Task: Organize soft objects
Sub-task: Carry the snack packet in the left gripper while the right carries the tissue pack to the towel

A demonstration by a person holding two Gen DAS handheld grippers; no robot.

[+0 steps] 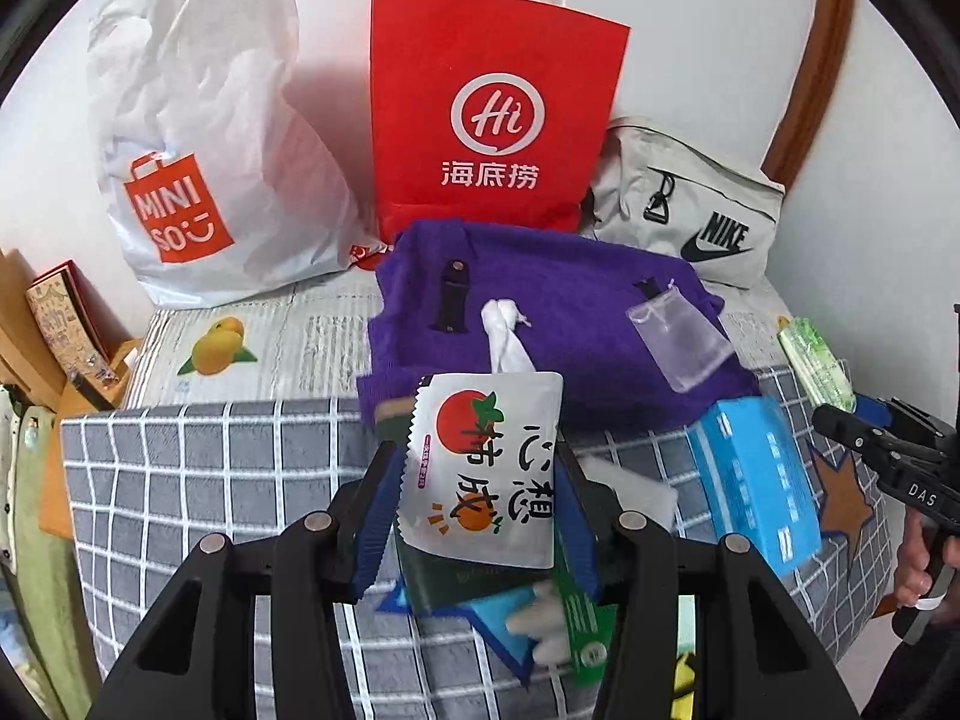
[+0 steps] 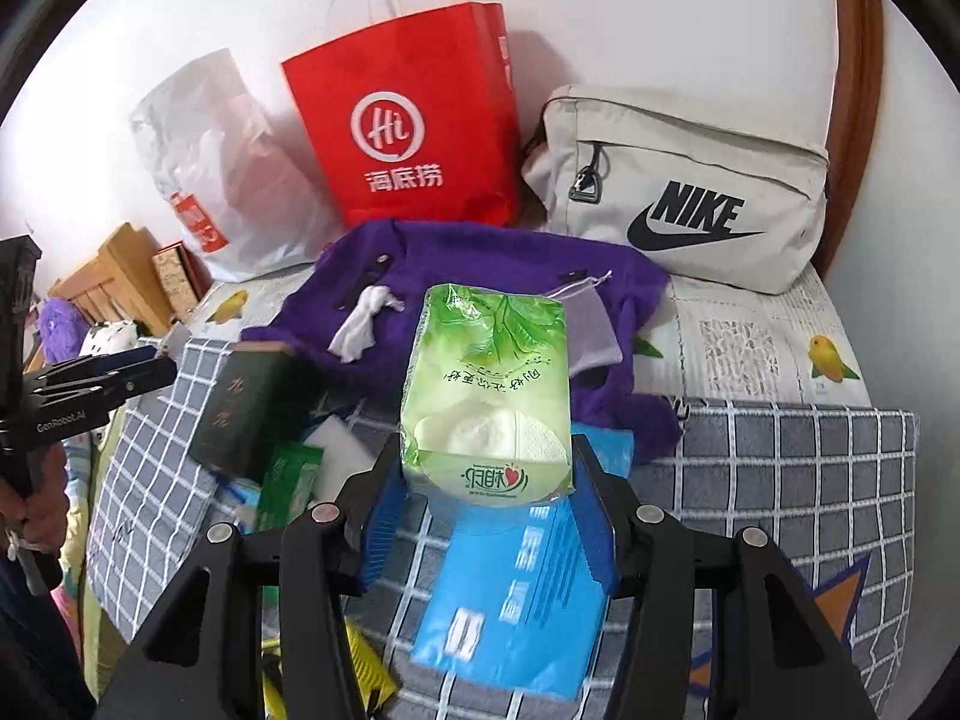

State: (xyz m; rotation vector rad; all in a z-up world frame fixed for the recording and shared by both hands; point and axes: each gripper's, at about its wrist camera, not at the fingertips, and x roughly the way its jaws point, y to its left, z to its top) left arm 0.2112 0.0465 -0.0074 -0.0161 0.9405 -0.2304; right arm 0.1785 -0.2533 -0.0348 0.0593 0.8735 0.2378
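Note:
My left gripper (image 1: pixel 478 480) is shut on a white pouch (image 1: pixel 498 420) printed with orange fruit, held up over the checked grey blanket (image 1: pixel 180 480). My right gripper (image 2: pixel 487 462) is shut on a green pack of tissues (image 2: pixel 486 372), also lifted above the bed. Behind both lies a purple sweater (image 1: pixel 570 312) with a knotted white cloth (image 1: pixel 504 330) and a small mesh pouch (image 1: pixel 678 336) on it. A blue tissue pack (image 2: pixel 510 594) lies on the blanket under the right gripper. Each gripper shows at the edge of the other's view.
Against the wall stand a white Miniso plastic bag (image 1: pixel 198 180), a red paper bag (image 1: pixel 486 114) and a grey Nike bag (image 2: pixel 690 192). A dark green box (image 2: pixel 252 414) and a green wipes pack (image 2: pixel 288 474) lie on the blanket. Wooden furniture (image 2: pixel 114 276) stands left of the bed.

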